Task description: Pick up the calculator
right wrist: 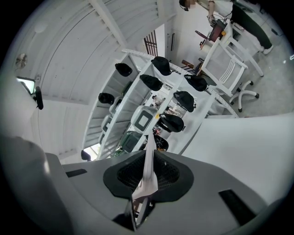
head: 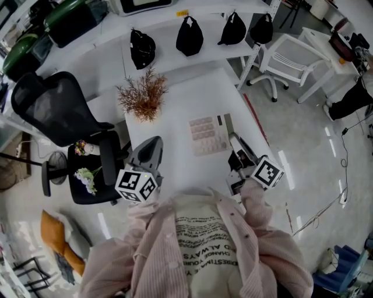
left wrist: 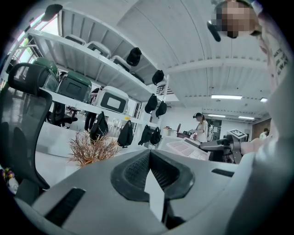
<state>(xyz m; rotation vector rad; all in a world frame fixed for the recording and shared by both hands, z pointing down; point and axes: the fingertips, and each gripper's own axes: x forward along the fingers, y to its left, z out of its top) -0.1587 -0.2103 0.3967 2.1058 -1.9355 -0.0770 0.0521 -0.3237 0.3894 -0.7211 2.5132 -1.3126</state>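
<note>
Ahead of the left gripper (head: pixel 152 143) the table (head: pixel 178 107) lies open; a dried plant (head: pixel 141 98) stands beyond, an office chair (head: pixel 55 110) crowds its left, the calculator (head: pixel 205 135) its right.

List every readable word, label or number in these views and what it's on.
"ALWAYS": print on the person's cream top, upside down in the head view.
"CHANGE YOUR": same print, next line.
Other lines of that print: too blurred to read.
calculator keys: too small.
yellow shelf label: too small.
left marker cube, right marker cube: patterns only, no text.
</note>
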